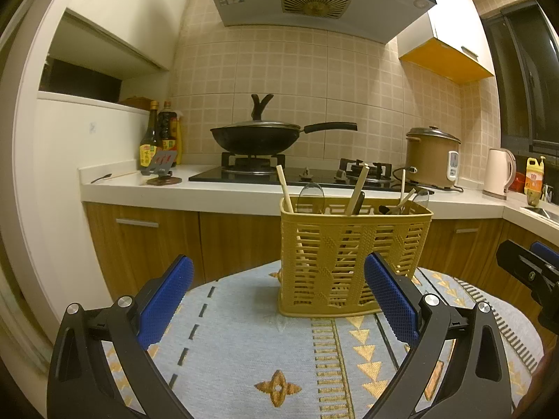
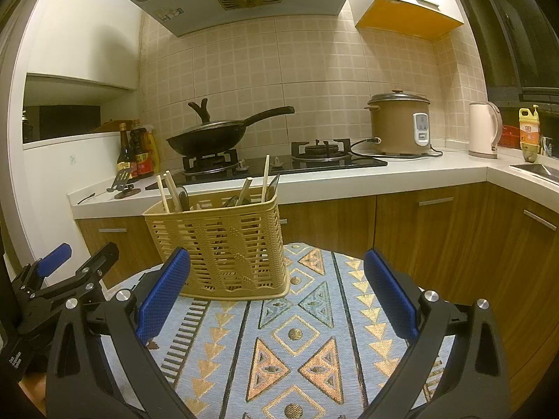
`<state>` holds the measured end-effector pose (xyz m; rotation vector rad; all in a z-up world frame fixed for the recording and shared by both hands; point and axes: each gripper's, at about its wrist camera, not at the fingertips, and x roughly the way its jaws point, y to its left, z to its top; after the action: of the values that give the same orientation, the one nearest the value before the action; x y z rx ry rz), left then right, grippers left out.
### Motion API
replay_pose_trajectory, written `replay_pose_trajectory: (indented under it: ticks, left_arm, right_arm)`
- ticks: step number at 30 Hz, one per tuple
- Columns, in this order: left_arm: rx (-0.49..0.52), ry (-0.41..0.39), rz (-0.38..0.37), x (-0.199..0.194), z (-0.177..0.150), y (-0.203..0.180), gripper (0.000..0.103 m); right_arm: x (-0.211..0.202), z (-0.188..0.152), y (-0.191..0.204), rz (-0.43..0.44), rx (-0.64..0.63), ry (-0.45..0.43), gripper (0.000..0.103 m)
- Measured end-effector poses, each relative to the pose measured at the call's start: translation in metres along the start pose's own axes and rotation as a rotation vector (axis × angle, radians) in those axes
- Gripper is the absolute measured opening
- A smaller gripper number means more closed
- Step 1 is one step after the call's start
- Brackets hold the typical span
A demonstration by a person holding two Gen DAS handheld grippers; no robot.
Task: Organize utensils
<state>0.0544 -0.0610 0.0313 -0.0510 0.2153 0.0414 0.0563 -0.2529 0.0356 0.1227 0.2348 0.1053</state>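
I see one tan slotted basket upright on patterned cloth over tabletop. Inside: chopsticks, about five sticks in left view, plus dark-handled utensils; count unclear. Bottle labels on kitchen counter unreadable. My left hand-held gripper and right hand-held gripper: fingers apart, holding nothing.

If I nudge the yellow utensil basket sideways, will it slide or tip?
The yellow utensil basket looks like light, openwork plastic, so probably easy to shove. It stands tall on a woven tablecloth that may grip it, and chopsticks stick out above, so tipping seems plausible.
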Motion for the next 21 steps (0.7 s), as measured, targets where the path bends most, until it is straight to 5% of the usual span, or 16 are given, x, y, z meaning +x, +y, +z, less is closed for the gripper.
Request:
replay_pose_trajectory:
  ticks: [21]
  left_arm:
    - [0.002, -0.011, 0.016, 0.0013, 0.0003, 0.0019, 0.095]
  right_arm:
    - [0.0022, -0.0005, 0.0006, 0.006, -0.012, 0.005, 0.095]
